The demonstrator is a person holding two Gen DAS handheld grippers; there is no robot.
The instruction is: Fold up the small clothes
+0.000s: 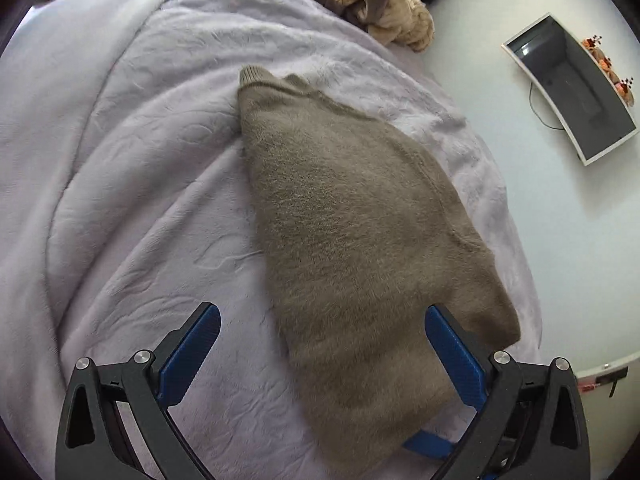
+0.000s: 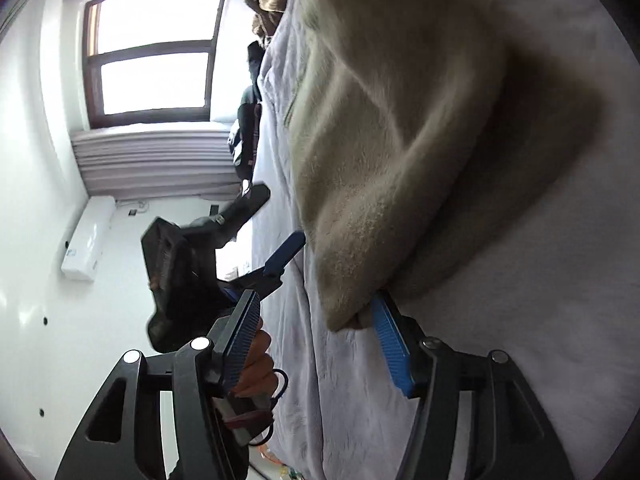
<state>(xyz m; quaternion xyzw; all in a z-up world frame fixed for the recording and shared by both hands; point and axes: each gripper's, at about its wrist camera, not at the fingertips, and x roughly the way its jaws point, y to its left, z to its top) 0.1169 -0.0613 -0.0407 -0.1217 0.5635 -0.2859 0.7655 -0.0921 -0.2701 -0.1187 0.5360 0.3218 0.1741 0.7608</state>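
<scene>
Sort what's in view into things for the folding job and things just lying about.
For the job: taupe fuzzy knit sweater; lilac fleece blanket it lies on.
Lying about: crumpled beige ribbed garment; white-framed dark screen; white wall unit.

No text, label, brand, number or sign can be read in either view. The white wall-mounted air conditioner (image 2: 86, 238) in the right wrist view carries a small dark mark near one end, too small and blurred to make out. The framed screen (image 1: 572, 88) on the wall in the left wrist view shows only reflections.
</scene>
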